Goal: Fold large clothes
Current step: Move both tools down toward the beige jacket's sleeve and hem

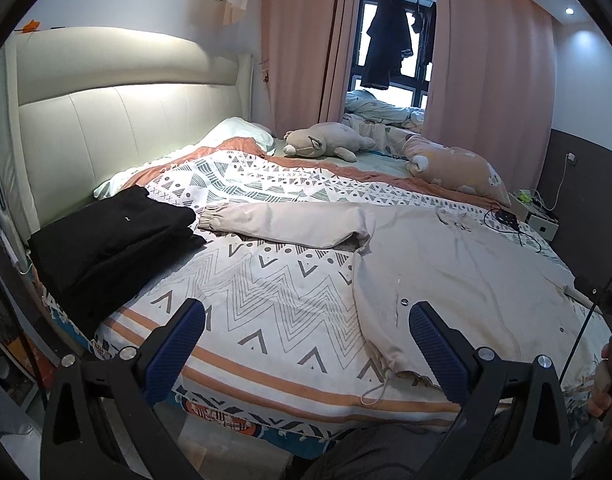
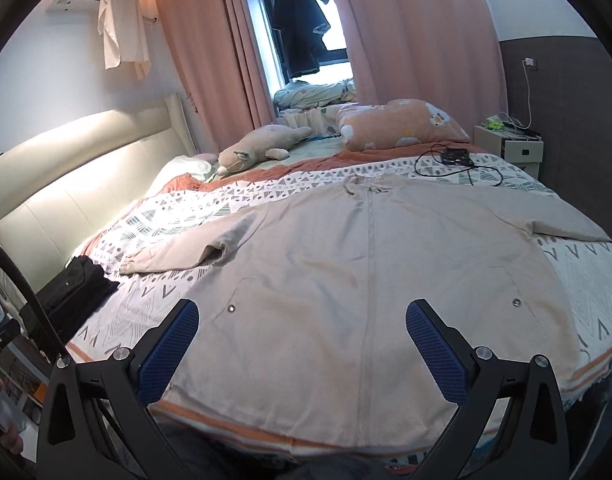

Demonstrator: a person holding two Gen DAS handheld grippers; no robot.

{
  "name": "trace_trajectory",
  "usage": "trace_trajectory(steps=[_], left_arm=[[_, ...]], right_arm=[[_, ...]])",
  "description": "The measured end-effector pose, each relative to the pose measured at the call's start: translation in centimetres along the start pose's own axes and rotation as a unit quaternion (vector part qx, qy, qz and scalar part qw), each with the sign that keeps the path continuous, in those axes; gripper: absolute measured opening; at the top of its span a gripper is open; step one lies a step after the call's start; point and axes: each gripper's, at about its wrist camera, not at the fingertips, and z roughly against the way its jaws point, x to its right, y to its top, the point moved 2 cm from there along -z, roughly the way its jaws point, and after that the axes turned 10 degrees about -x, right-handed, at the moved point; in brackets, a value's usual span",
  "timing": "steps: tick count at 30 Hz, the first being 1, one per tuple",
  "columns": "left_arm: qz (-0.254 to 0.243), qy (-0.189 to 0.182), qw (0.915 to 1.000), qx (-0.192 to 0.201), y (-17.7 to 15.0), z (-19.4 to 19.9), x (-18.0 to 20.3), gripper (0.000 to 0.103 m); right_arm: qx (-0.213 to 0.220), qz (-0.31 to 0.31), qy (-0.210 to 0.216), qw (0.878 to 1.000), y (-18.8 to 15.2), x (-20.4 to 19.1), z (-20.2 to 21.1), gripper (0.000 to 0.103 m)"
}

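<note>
A large beige zip jacket (image 2: 370, 264) lies spread flat, front up, on the patterned bedspread (image 1: 241, 280), its hem at the near bed edge. Its left sleeve (image 1: 281, 220) stretches out toward a folded black garment (image 1: 105, 248); its right sleeve (image 2: 562, 224) lies out to the right. In the left wrist view the same jacket (image 1: 466, 272) fills the right side. My left gripper (image 1: 306, 320) hovers open above the bed's near edge, beside the jacket's lower left corner. Over the jacket's hem, my right gripper (image 2: 301, 320) is open and holds nothing.
A plush animal (image 2: 257, 150), a pink pillow (image 2: 402, 124) and rumpled bedding lie at the far side. A black device with cables (image 2: 456, 158) rests beyond the jacket's collar. A nightstand (image 2: 506, 146) stands at the right. The padded headboard (image 1: 125, 120) is at the left.
</note>
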Motion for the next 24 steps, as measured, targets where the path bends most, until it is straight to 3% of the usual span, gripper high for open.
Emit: trace_trajectory(steps=[24], left_arm=[[0.082, -0.003, 0.9952, -0.053, 8.1, -13.9, -6.6, 0.103]], right_arm=[[-0.069, -0.012, 0.082, 0.994, 12.2, -4.1, -20.0, 0.103]])
